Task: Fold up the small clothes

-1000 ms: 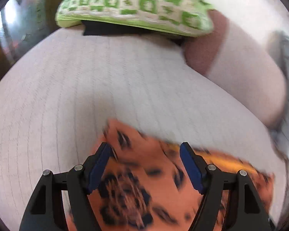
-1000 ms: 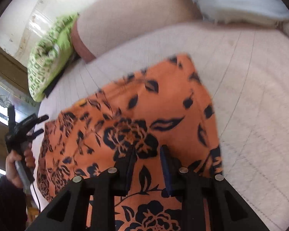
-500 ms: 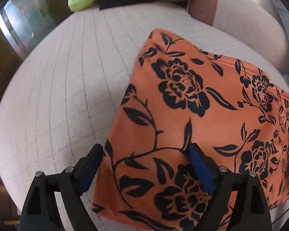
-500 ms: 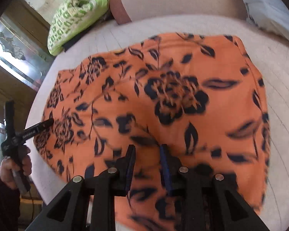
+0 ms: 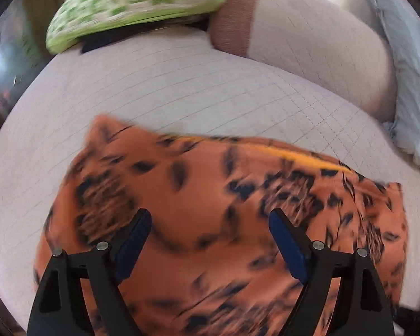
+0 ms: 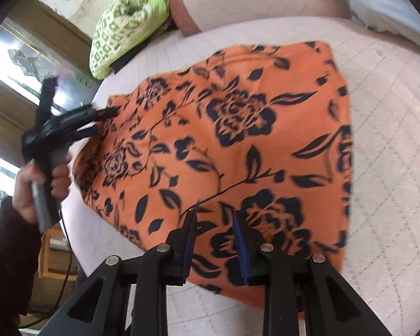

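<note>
An orange garment with a black flower print (image 6: 238, 145) lies flat on the pale quilted bed (image 6: 392, 168). It also shows, blurred, in the left wrist view (image 5: 210, 218). My left gripper (image 5: 210, 235) is open and empty, its jaws wide apart over the garment's left part. In the right wrist view the left gripper (image 6: 103, 117) sits at the garment's left edge. My right gripper (image 6: 214, 226) hovers over the garment's near edge, its jaws narrowly apart with nothing between them.
A green and white patterned pillow (image 5: 137, 2) lies at the head of the bed. A pale bolster with a brown end (image 5: 308, 42) lies next to it. A light blue cloth (image 5: 406, 70) lies at the far right. The bed's left edge drops off near the left gripper.
The left gripper has swung back and tilted up, so the garment now sits lower in its view. The right gripper has pulled back slightly; more of the garment shows.
</note>
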`<state>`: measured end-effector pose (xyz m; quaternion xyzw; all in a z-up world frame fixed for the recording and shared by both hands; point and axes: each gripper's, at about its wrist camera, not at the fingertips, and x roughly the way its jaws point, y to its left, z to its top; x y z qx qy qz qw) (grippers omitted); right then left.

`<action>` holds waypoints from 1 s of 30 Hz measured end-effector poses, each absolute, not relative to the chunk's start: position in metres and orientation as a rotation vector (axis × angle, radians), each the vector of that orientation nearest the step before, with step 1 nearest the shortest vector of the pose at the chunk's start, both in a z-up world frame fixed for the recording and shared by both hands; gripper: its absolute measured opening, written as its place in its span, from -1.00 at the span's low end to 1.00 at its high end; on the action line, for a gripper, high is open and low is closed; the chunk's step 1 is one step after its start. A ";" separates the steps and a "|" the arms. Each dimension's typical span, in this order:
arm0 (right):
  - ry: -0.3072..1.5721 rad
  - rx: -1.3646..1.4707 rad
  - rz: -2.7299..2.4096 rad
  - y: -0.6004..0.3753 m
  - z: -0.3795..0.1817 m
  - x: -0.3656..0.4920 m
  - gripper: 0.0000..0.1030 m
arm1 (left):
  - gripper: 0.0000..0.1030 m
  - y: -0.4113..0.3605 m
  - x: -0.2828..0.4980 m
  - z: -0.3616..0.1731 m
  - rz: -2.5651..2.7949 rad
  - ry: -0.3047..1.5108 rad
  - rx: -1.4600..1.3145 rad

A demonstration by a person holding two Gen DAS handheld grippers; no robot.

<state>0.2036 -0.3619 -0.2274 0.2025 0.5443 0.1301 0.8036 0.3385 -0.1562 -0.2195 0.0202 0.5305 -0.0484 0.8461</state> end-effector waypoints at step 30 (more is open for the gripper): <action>1.136 0.525 0.129 -0.364 -0.226 0.229 -0.43 | 0.91 0.008 0.283 -0.210 0.299 0.973 0.196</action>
